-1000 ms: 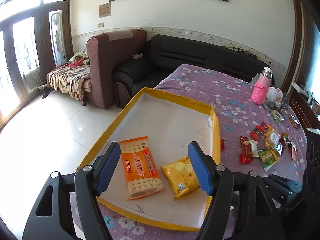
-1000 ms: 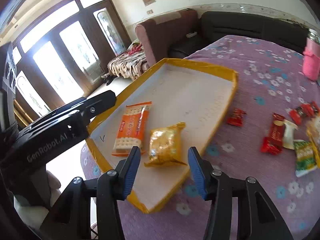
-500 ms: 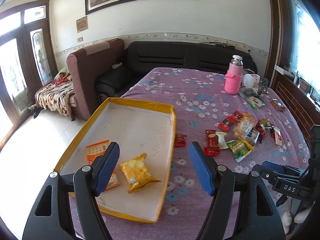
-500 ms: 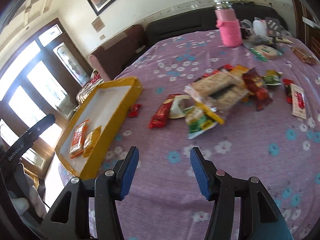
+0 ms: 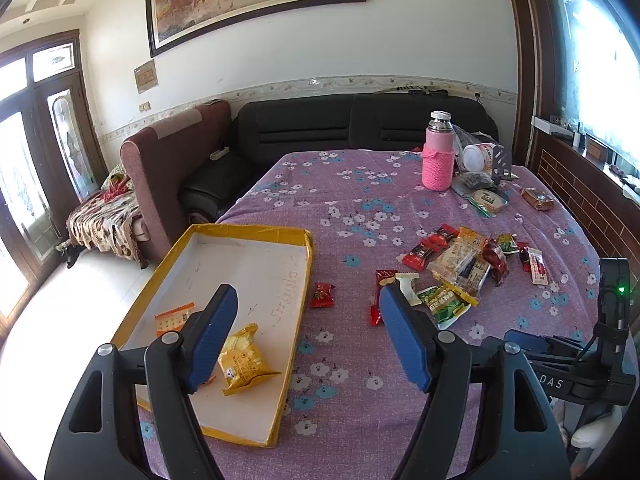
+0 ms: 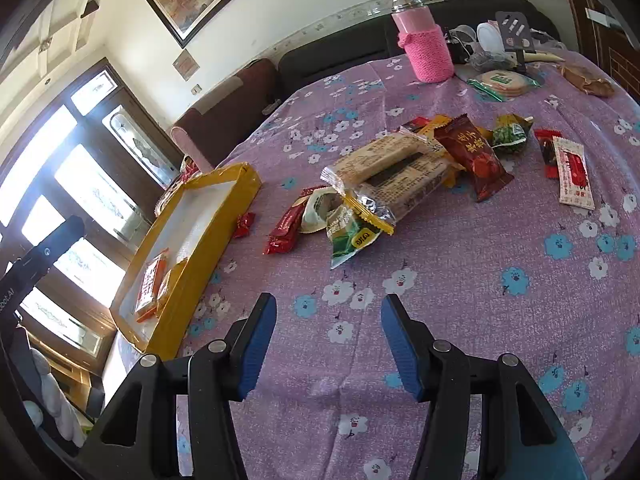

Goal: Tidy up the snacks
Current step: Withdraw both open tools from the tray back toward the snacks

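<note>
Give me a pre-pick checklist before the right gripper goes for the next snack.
1. Right gripper empty, jaws apart: ok.
2. Left gripper empty: ok.
3. Snack pile in view ahead of right gripper: ok.
4. Green packet nearest, but its top edge is tucked under a neighbour: not ok.
5. Tray has free floor beyond the two packets: ok.
6. Path to pile over bare cloth: ok.

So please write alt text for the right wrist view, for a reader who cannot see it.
The right gripper, its blue fingers open and empty, is above a purple flowered tablecloth. A pile of snack packets lies ahead of it, and a yellow-edged tray holding two packets sits at the left.
</note>
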A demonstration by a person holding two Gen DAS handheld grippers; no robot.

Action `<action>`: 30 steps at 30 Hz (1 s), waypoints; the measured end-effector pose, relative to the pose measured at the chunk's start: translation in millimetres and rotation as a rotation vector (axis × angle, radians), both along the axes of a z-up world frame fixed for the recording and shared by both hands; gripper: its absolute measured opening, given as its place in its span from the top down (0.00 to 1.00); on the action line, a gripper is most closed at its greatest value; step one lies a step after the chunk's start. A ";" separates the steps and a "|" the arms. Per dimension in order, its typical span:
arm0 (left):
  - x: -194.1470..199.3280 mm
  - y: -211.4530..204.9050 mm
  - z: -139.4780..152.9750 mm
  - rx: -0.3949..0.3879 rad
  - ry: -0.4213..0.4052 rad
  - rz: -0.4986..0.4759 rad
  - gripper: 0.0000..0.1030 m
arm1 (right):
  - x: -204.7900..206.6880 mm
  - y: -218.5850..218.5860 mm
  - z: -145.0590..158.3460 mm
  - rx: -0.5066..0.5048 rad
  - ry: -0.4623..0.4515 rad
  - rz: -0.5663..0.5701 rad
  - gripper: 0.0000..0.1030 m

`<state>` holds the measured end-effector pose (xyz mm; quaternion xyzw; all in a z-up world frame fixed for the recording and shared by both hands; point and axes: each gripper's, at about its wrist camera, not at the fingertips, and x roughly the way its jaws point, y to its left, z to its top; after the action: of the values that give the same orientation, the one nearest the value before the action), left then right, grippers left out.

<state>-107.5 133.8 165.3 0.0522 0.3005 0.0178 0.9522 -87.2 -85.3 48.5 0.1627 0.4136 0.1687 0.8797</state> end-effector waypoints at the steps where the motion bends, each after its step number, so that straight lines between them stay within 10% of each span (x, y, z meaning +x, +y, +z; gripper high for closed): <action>1: -0.4 -2.0 0.5 0.007 -0.003 0.000 0.28 | -0.2 -2.3 -1.2 0.004 0.002 -0.004 0.45; 30: 61.3 9.2 -65.7 -0.170 0.236 -0.074 0.25 | 83.9 -28.9 0.1 -0.017 0.003 -0.194 0.40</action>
<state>-46.2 143.0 99.6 -0.0159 0.4085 -0.0493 0.9113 -3.3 -114.1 48.7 0.1948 0.3985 0.0791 0.8927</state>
